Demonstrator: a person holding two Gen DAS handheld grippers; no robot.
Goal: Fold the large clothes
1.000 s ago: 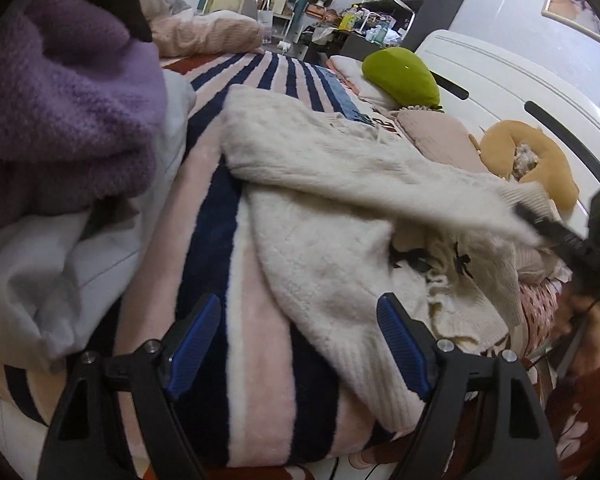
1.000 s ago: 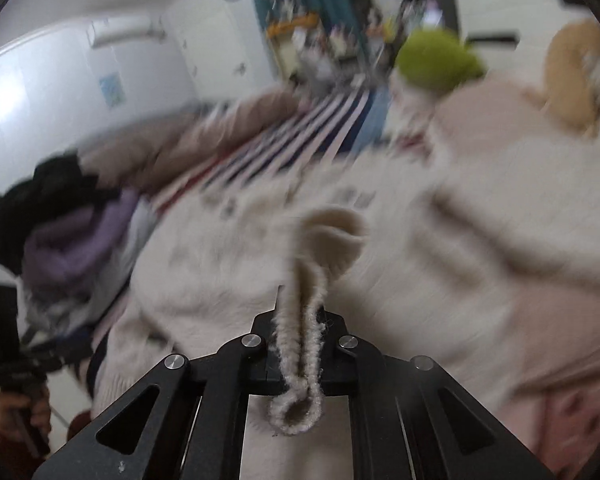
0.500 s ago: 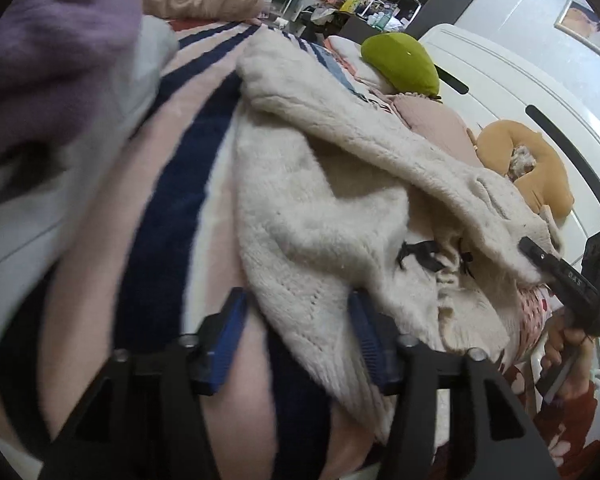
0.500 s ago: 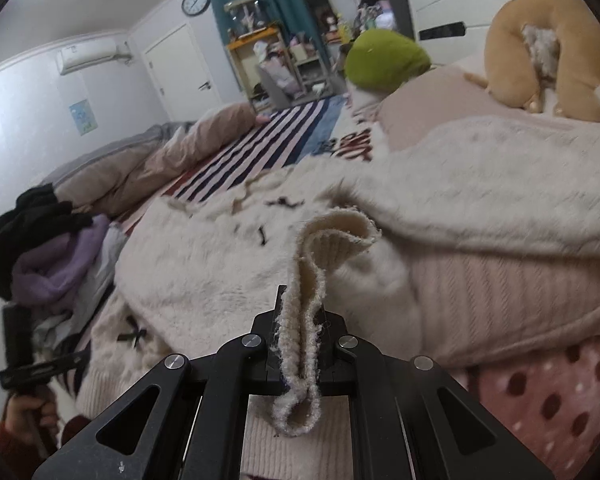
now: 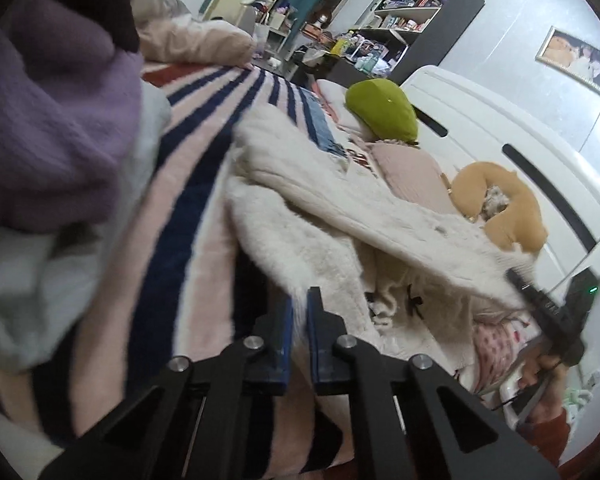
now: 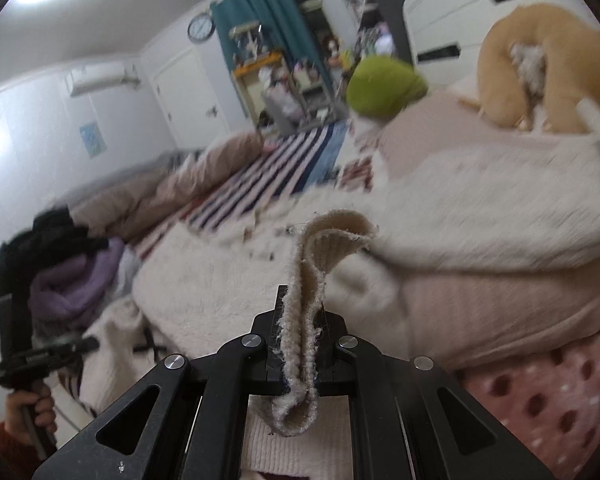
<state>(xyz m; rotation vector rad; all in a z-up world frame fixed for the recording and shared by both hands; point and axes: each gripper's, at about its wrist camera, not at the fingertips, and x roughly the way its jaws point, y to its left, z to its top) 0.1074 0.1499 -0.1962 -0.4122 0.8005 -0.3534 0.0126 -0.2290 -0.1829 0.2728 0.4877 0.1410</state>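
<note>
A cream knitted sweater (image 5: 300,236) lies spread on the striped blanket (image 5: 188,184) on the bed. My left gripper (image 5: 299,304) is shut on the sweater's near hem, the blue pads pinching the fabric. My right gripper (image 6: 300,312) is shut on a ribbed cuff or edge of the same sweater (image 6: 204,280), which folds up between its fingers and hangs out behind them. The right gripper also shows at the right of the left wrist view (image 5: 540,300), at the end of a sleeve. The left gripper shows at the far left of the right wrist view (image 6: 60,350).
A pile of purple, black and white clothes (image 5: 48,120) lies at the left. A green cushion (image 5: 380,110), a pink pillow (image 5: 412,176) and an orange neck pillow (image 5: 504,208) sit by the white headboard (image 5: 500,128). Shelves stand at the back.
My left gripper moved in onto the sweater's hem and closed on it; it was open a second ago. My right gripper stays shut on the cuff and has shifted slightly.
</note>
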